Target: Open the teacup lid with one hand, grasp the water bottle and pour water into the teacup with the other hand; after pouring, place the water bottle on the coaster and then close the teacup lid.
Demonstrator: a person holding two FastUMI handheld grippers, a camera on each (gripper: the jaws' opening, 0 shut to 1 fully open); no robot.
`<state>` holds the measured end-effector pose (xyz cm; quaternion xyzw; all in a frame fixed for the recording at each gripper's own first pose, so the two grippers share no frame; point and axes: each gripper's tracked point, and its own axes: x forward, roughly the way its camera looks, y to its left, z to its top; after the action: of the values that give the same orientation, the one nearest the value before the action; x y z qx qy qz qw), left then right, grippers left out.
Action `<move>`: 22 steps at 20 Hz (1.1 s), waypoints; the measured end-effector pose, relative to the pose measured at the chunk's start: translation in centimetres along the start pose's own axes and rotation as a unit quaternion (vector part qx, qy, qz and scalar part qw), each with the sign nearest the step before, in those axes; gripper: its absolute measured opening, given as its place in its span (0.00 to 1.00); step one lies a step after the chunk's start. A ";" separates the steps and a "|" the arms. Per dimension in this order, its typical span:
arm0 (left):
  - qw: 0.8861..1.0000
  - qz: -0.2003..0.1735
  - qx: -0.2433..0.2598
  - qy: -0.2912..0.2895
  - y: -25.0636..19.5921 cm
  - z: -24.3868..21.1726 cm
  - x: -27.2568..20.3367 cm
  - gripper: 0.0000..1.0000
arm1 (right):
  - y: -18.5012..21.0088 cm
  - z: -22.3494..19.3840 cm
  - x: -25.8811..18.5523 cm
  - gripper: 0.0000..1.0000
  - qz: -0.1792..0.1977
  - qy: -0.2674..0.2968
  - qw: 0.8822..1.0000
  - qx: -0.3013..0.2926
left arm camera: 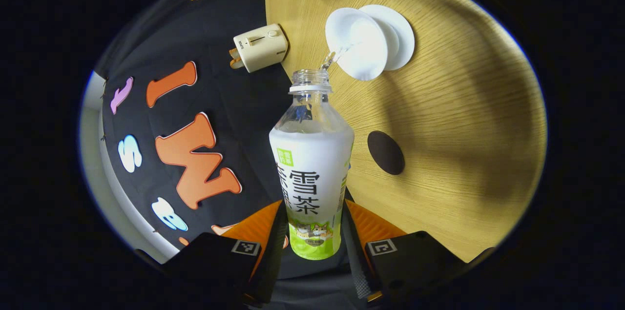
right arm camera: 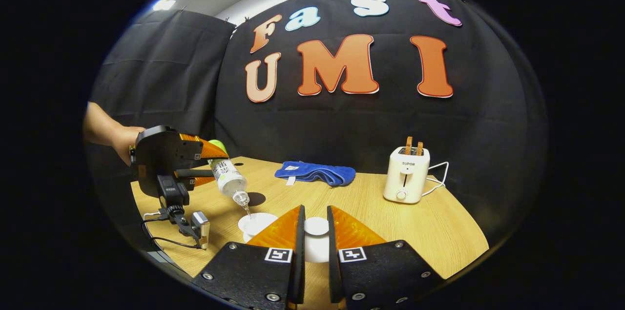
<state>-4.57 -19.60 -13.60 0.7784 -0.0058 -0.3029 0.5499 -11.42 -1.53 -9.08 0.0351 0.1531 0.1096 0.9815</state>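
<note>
My left gripper (left arm camera: 313, 205) is shut on a clear water bottle (left arm camera: 311, 163) with a white and green label. The bottle is uncapped and tipped forward, and a thin stream of water (left arm camera: 330, 60) runs from its mouth into the open white teacup (left arm camera: 355, 45) on its saucer (left arm camera: 401, 31). A dark round coaster (left arm camera: 385, 152) lies on the wooden table to the right of the bottle. In the right gripper view, my right gripper (right arm camera: 315, 212) is shut on the white teacup lid (right arm camera: 316, 227), held above the table just right of the teacup (right arm camera: 255, 224). The tilted bottle (right arm camera: 228, 177) pours there too.
A cream toaster (right arm camera: 406, 180) with two slices and a white cord stands at the back right of the table (right arm camera: 439, 232). A folded blue towel (right arm camera: 315, 172) lies at the back middle. A person's hand (right arm camera: 114, 136) holds the left gripper, and a cable (right arm camera: 156, 232) hangs below it.
</note>
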 end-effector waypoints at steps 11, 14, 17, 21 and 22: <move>0.997 0.026 0.073 0.000 1.7 -0.3 0.2 0.64 | -0.2 -0.8 -0.3 0.20 0.002 0.007 1.000 0.007; 0.997 0.026 0.076 -0.007 1.7 0.0 0.2 0.65 | 0.0 -0.9 -0.3 0.20 0.003 0.008 1.000 0.008; 0.995 0.033 0.090 -0.014 2.1 0.1 0.3 0.66 | 0.2 -1.0 -0.3 0.20 0.004 0.011 1.000 0.003; 0.995 0.038 0.085 -0.024 1.9 0.4 0.4 0.65 | 0.7 -0.9 -0.1 0.20 0.008 0.011 1.000 0.005; 0.995 0.040 0.084 -0.028 1.9 0.5 0.3 0.65 | 0.8 -0.8 0.0 0.20 0.010 0.011 1.000 0.005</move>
<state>-3.97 -20.89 -12.25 0.8122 -0.0776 -0.3006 0.4939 -11.85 -0.75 -9.78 0.0402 0.1646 0.1186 0.9784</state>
